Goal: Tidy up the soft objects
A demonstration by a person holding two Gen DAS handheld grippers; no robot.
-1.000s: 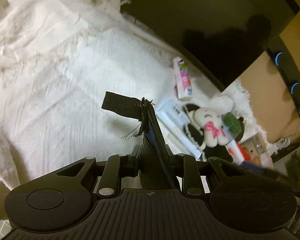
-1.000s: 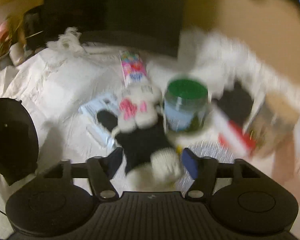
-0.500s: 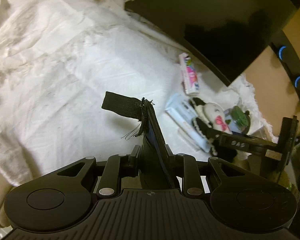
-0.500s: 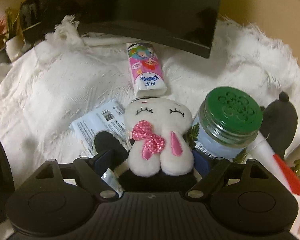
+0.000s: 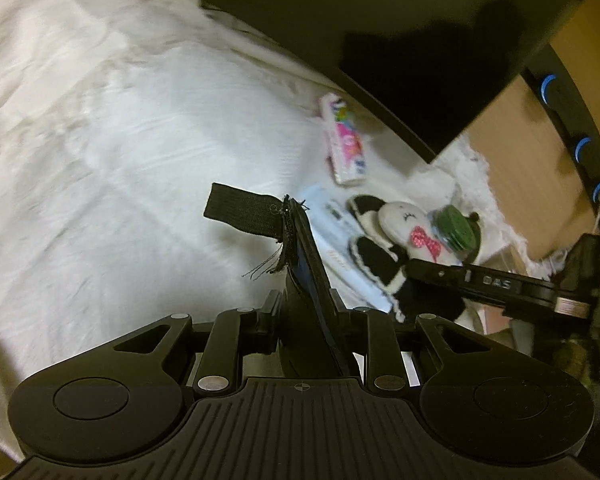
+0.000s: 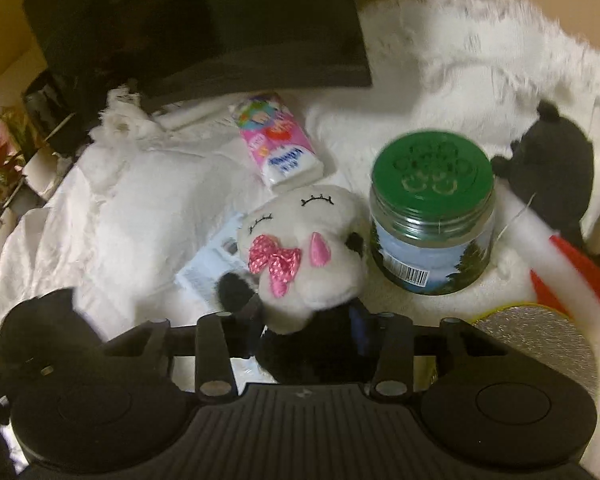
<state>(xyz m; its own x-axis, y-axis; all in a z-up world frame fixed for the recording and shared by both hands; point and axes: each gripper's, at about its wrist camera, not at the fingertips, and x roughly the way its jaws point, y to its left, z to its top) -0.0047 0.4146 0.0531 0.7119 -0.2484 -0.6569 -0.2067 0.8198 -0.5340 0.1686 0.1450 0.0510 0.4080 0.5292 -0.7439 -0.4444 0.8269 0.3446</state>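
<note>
A white fringed cloth covers the desk, with a dark monitor standing at its far edge. The left gripper has its jaws clamped on a flat black pouch with a strap and holds it above the cloth. The right gripper is closing its jaws around the black body of the plush bunny, whose white head with a pink bow rises above them, just beside a green-lidded jar and near a pink tissue pack.
</note>
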